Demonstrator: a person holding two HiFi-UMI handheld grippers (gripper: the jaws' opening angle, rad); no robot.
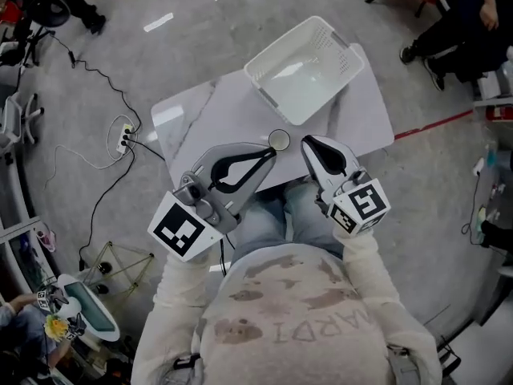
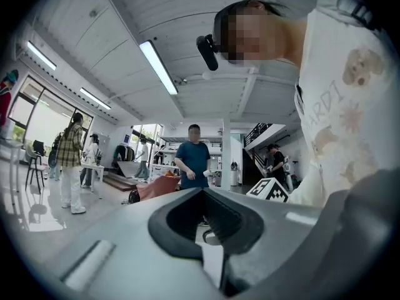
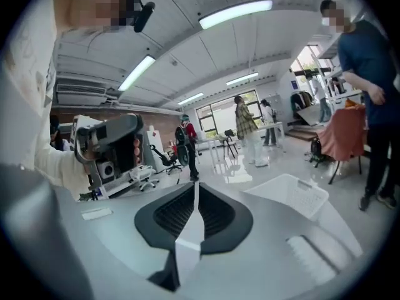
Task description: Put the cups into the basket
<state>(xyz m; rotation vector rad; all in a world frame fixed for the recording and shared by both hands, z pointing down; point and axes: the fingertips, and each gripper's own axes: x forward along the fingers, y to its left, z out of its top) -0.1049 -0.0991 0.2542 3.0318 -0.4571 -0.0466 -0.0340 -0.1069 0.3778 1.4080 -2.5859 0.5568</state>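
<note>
Overhead, small round cup, rim up, near white perforated basket.

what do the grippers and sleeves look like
The left gripper and right gripper are pale grey shells with black inner pads, tapering to a point. Each carries a white cube with black square markers. The sleeves are cream, from a printed sweatshirt.

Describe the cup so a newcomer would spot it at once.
On the white table, look at the near edge, away from the white basket. The cup is the lone small round rim there, between the left gripper and the right gripper.
</note>
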